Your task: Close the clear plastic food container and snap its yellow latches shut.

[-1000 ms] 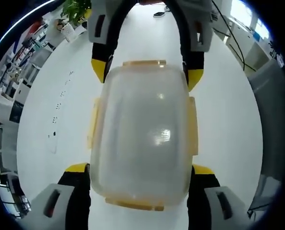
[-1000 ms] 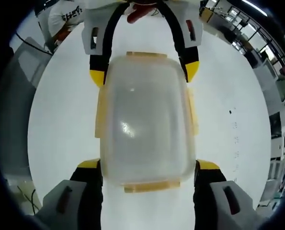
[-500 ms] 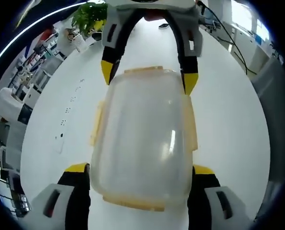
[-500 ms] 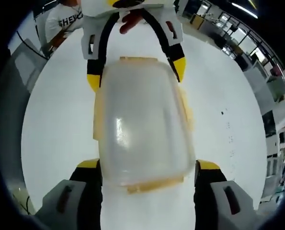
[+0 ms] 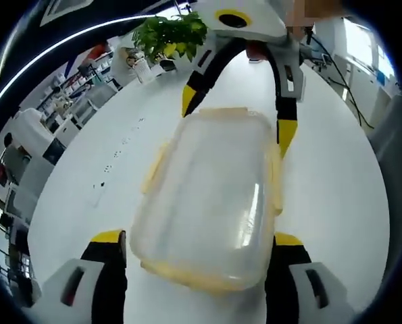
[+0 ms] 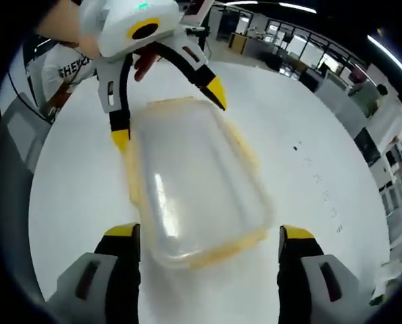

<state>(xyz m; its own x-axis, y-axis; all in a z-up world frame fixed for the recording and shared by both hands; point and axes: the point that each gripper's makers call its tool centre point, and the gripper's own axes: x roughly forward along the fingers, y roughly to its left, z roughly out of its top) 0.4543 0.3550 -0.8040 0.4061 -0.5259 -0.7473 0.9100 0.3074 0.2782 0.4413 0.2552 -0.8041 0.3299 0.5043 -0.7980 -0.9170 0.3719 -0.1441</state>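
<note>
Left gripper view looks along the left gripper, whose yellow-tipped jaws stand apart on either side of the near end of the clear plastic container. Whether the jaws touch its walls cannot be told. The container rests on the white table with its lid on, tilted in this view so that its far end leans to the right. Yellow latches run along its long sides and along its near and far edges; whether they are snapped down is unclear. At the container's far end the right gripper reaches in, its two yellow-tipped jaws spread to either side of that end. A potted green plant stands on the far side of the table, and office shelving fills the left background.

Right gripper view shows the same container from the opposite end, between the spread jaws of the right gripper, with the left gripper straddling the far end. A person's hand is behind that gripper. The table carries small dark marks on the right.
</note>
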